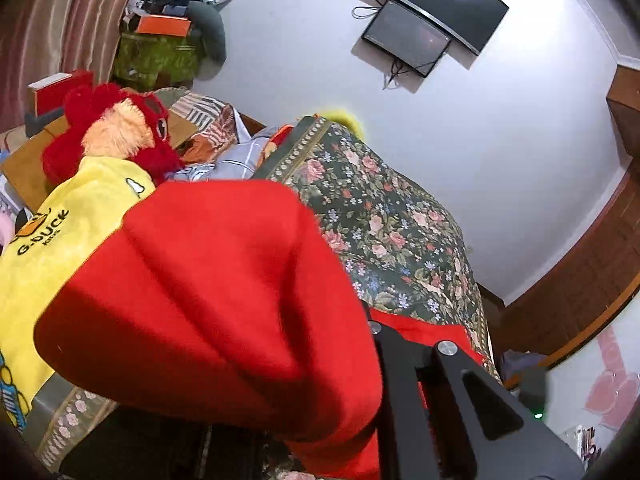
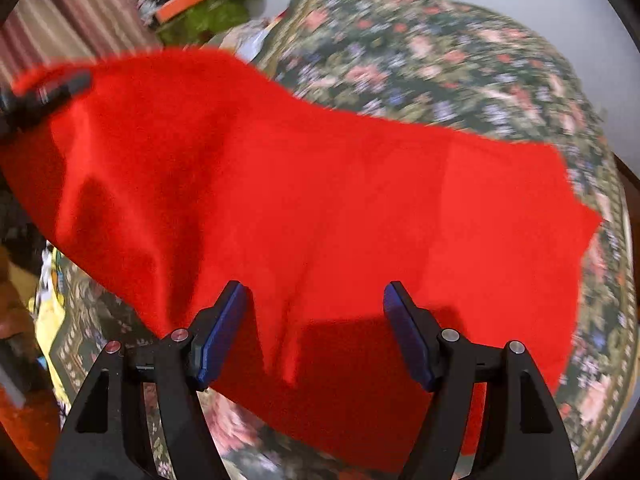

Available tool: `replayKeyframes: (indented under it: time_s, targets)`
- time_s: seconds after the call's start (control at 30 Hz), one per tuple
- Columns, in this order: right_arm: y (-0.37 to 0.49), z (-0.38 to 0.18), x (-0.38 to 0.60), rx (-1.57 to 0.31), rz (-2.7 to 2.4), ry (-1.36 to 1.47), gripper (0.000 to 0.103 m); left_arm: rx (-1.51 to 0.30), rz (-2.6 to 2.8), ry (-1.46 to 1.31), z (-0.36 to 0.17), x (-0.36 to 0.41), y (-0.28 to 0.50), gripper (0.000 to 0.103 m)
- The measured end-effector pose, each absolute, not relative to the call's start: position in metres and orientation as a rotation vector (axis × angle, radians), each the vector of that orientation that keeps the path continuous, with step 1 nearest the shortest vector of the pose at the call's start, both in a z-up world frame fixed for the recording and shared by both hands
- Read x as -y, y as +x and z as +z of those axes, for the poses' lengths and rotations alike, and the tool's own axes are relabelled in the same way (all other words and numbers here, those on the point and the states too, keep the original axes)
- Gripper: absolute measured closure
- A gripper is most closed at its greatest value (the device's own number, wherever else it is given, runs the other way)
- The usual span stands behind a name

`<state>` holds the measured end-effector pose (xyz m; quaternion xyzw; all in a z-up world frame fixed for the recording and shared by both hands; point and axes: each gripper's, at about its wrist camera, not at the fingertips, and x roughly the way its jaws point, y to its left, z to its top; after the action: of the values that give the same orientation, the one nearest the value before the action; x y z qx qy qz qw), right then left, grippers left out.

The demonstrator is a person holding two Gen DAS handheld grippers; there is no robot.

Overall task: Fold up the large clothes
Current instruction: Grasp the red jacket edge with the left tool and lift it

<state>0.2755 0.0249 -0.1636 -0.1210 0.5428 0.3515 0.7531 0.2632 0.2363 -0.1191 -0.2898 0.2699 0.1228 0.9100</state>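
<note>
Left gripper (image 2: 48, 92) clamps one red garment (image 2: 320, 200), apparently at a lifted corner; right gripper (image 2: 314, 332) hovers agape above it over one floral bedspread (image 2: 440, 60).

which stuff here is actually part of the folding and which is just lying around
In the job:
red cloth
left tongs, shut on the cloth
right tongs, open above it

Lying about:
yellow duck towel
red plush
floral bedspread
wall screens
</note>
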Motion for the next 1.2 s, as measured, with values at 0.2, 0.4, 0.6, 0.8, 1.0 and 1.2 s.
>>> replayKeyframes:
  time_s: [0.2,0.4,0.6,0.8,1.0,1.2]
  targets:
    - [0.276,-0.164,-0.009,-1.211,0.789,-0.220,0.035,-0.593,0.226,-0.523,-0.125,-0.203,0.285,0.093]
    - [0.275,-0.132,0.086,-1.103,0.595,-0.119,0.034,-0.610,0.111,-0.456,-0.114,-0.152,0.302,0.094]
    - [0.273,-0.151,0.165,-1.175,0.432,-0.052,0.032,-0.656,-0.025,-0.355,-0.113,-0.077,0.317,0.093]
    - [0.262,-0.174,0.196,-1.238,0.402,0.042,0.032,-0.803,-0.197,-0.152,-0.149,0.016,0.328,0.093]
    - [0.251,-0.155,0.209,-1.179,0.393,0.031,0.032,-1.018,-0.259,-0.076,-0.207,0.041,0.332,0.093]
    - [0.242,-0.133,0.223,-1.134,0.379,0.044,0.032,-1.042,-0.333,-0.062,-0.198,0.042,0.316,0.065]
